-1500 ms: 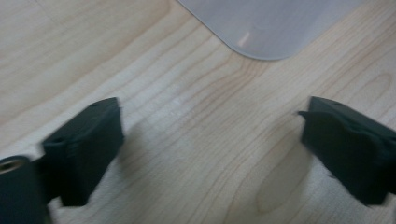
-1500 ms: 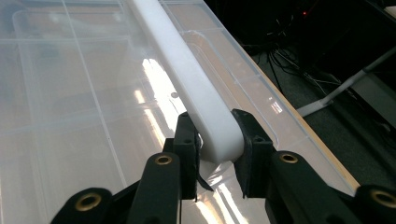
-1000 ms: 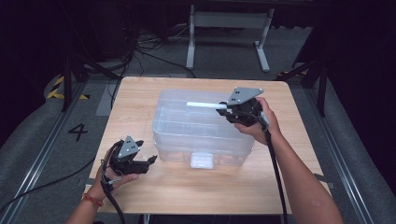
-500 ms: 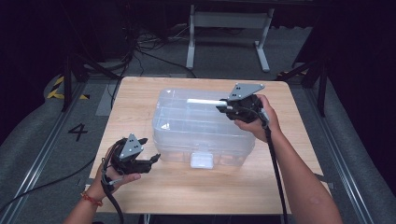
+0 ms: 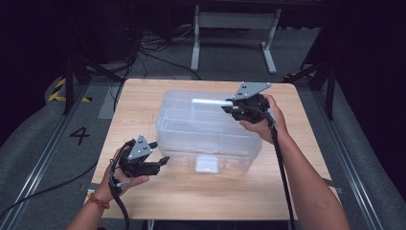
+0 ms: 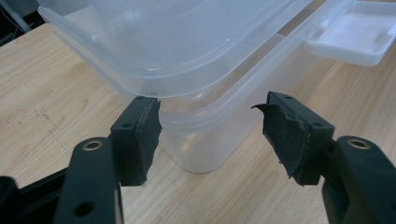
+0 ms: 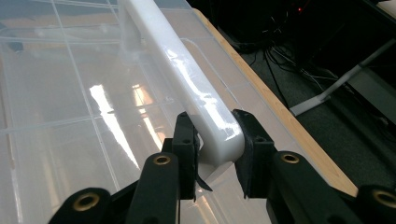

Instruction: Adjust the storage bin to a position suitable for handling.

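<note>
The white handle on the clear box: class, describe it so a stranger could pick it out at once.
A clear plastic storage box sits mid-table. Along the top of its lid runs a white handle, one end pinched by the right gripper. Unlike the squarish white latch at the front, it is a long bar.

- left gripper (image 5: 163, 160) moved in toward the clear plastic box (image 5: 182, 129), fingers (image 6: 140, 135) parted, now just at its near-left corner
- box lid (image 5: 191, 112) tilted up further on the right, raised by the white handle (image 5: 210, 101)
- right gripper (image 5: 230, 108) lifted slightly with that handle
</note>
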{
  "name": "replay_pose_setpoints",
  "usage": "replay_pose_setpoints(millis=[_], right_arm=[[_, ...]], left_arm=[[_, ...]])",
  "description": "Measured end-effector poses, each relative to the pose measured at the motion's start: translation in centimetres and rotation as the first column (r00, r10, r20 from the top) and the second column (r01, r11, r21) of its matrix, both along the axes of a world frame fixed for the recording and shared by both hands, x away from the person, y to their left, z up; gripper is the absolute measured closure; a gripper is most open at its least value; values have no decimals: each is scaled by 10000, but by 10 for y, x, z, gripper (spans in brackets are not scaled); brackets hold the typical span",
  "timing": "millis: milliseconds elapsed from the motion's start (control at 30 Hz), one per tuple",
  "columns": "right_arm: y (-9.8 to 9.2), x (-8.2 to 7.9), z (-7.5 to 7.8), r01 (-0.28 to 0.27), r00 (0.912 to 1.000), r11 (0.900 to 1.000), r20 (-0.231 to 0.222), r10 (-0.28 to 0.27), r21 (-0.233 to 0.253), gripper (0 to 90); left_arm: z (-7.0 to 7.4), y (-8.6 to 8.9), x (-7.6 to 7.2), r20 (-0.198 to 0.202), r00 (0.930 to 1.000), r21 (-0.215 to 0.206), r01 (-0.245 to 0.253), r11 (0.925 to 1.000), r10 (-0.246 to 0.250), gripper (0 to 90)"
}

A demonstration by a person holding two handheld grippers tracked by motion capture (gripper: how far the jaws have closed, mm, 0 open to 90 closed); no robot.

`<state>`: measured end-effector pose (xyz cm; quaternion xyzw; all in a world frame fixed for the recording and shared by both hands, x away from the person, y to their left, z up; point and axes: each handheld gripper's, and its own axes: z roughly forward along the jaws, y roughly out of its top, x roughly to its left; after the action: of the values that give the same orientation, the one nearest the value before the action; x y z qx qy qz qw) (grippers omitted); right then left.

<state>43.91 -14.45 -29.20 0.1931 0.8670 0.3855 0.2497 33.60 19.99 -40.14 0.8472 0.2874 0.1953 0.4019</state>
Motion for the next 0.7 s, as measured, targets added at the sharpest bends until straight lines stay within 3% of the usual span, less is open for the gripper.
replay_pose_setpoints(millis=[233, 433, 600, 700], right_arm=[[0, 2, 2, 77, 10000, 10000, -46, -77, -55, 721], [-1, 5, 6, 140, 9997, 9997, -201, -144, -193, 719], [-1, 3, 7, 164, 9999, 9994, -50, -166, -301, 712], [-3, 2, 9, 141, 9999, 9998, 51, -140, -110, 642]], left_arm=[[1, 2, 3, -117, 9999, -491, 20, 9988, -26, 386], [3, 2, 5, -50, 10000, -593, -44, 9982, 42, 396], [2, 1, 8, -92, 10000, -773, -14, 9970, 7, 396], [1, 1, 8, -95, 9999, -837, -48, 9965, 41, 396]])
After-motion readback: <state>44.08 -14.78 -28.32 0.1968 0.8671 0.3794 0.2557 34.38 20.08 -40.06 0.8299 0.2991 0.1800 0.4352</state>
